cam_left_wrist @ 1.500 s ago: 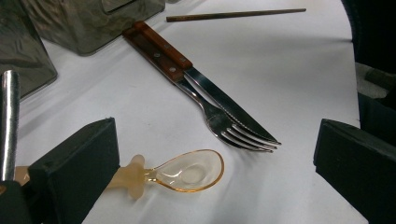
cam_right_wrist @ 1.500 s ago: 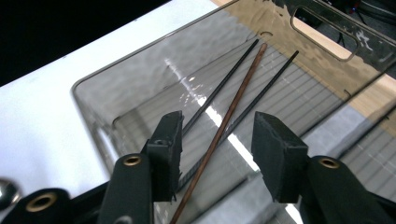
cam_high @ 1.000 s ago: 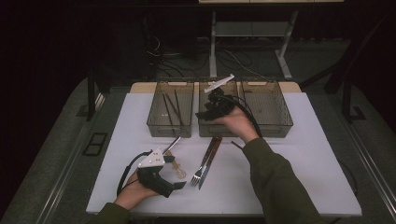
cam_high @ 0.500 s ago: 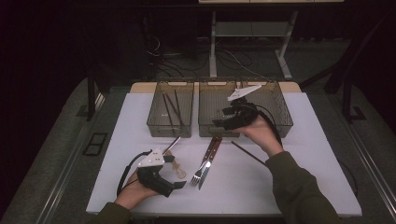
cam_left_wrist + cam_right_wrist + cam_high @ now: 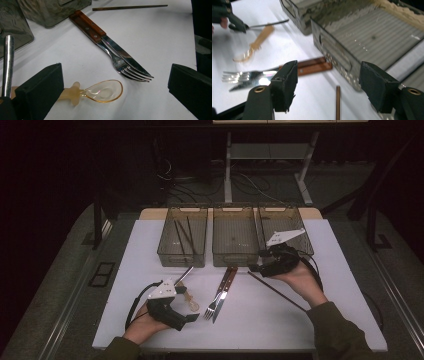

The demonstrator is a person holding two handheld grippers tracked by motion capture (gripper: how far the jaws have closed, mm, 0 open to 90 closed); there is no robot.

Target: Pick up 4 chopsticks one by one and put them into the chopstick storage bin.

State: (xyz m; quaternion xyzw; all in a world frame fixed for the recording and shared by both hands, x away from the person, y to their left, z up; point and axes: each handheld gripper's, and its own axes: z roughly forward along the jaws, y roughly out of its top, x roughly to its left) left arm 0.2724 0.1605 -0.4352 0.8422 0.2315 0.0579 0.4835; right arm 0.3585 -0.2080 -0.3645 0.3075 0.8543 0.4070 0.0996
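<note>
Three bins (image 5: 235, 257) walled off the bench's (image 5: 340, 285) far side; fork (image 5: 216, 301), knife (image 5: 226, 287) and chopstick (image 5: 277, 291) cluttered the middle; the right edge lay open.

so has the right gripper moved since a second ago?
Yes. The right gripper has come off the middle bin toward the person, now low by the loose chopstick, and its fingers have just been opening, empty.

Olive sleeves (image 5: 340, 330); black grippers with grey three-cornered plates; black cables.
</note>
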